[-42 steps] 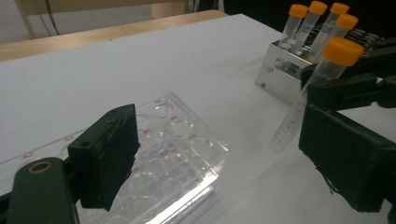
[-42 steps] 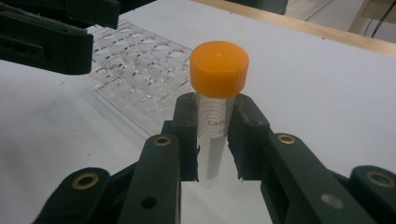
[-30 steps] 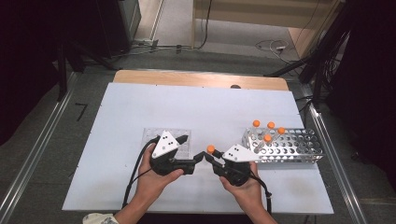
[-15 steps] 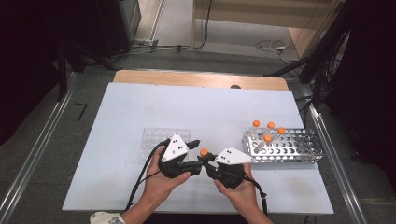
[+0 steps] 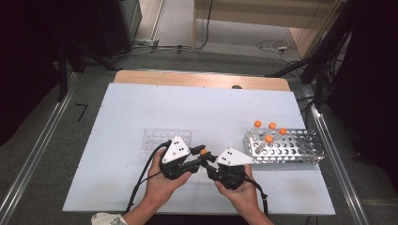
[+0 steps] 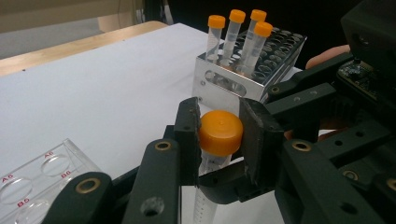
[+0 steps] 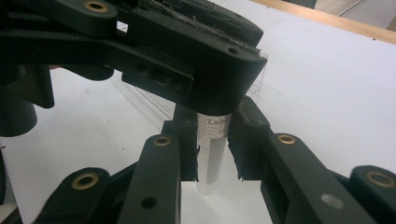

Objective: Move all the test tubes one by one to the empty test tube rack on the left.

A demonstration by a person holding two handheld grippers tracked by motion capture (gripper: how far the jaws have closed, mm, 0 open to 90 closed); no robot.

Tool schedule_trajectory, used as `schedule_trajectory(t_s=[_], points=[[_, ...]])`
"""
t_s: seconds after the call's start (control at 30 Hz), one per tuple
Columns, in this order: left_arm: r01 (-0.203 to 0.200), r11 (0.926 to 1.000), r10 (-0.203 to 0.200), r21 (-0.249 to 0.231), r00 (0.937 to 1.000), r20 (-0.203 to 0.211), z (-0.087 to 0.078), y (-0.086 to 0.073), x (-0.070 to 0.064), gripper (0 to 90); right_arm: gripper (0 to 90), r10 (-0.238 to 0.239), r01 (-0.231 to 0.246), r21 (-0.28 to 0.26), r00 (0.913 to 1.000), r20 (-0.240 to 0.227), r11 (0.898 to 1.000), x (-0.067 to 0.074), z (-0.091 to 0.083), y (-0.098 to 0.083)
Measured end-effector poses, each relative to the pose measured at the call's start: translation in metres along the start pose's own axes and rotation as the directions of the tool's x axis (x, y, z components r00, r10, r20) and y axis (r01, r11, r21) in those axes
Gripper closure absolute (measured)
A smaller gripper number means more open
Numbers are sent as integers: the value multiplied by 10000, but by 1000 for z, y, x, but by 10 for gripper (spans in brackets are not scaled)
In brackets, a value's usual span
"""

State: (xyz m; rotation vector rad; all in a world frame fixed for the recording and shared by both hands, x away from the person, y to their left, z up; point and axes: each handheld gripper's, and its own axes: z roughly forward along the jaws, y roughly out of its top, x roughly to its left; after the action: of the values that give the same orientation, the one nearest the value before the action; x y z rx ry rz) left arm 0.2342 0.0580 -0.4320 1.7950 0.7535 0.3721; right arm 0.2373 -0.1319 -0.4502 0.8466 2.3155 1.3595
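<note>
Clear graduated tube [image 6: 205, 196], orange cap [image 6: 220, 132], upright

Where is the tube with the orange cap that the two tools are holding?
In the high view, the tube sits between both grippers near the table's front edge, between the clear well plate and the metal rack.

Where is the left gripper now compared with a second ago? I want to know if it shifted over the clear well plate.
Yes. In the high view the left gripper has slid right, off the clear well plate, its jaws just closing on the orange cap.
</note>
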Motion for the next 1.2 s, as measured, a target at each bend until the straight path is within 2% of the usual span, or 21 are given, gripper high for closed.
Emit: schedule_trajectory(t_s=[0.1, 0.17, 0.27, 0.47, 0.57, 0.73, 1.2], points=[[31, 10000, -30, -30, 10000, 43, -1, 1, 1, 712, 712, 35, -35, -40, 10000, -8, 10000, 0, 0, 0], [34, 10000, -34, -48, 10000, 47, -2, 2, 2, 712, 671, 54, -54, -31, 10000, -44, 10000, 0, 0, 0], [162, 9998, -160, -126, 9998, 113, -4, 4, 4, 713, 518, 199, -200, -108, 9998, -33, 9997, 0, 1, 0], [327, 9990, -328, -302, 9995, -19, -11, 8, 12, 713, 315, 470, -469, -126, 9989, 65, 9988, -3, 0, 0], [475, 9982, -484, -377, 9986, -227, -17, 10, 20, 713, 284, 520, -519, -125, 9986, 137, 9986, -5, 0, -1], [728, 9952, -758, -652, 9961, -446, -29, 15, 32, 713, 286, 663, -661, -72, 9976, 196, 9978, -9, -2, -3], [1012, 9882, -1080, -1146, 9926, -549, -49, 25, 43, 712, 287, 795, -795, -23, 9964, 283, 9968, -13, -4, -6]])
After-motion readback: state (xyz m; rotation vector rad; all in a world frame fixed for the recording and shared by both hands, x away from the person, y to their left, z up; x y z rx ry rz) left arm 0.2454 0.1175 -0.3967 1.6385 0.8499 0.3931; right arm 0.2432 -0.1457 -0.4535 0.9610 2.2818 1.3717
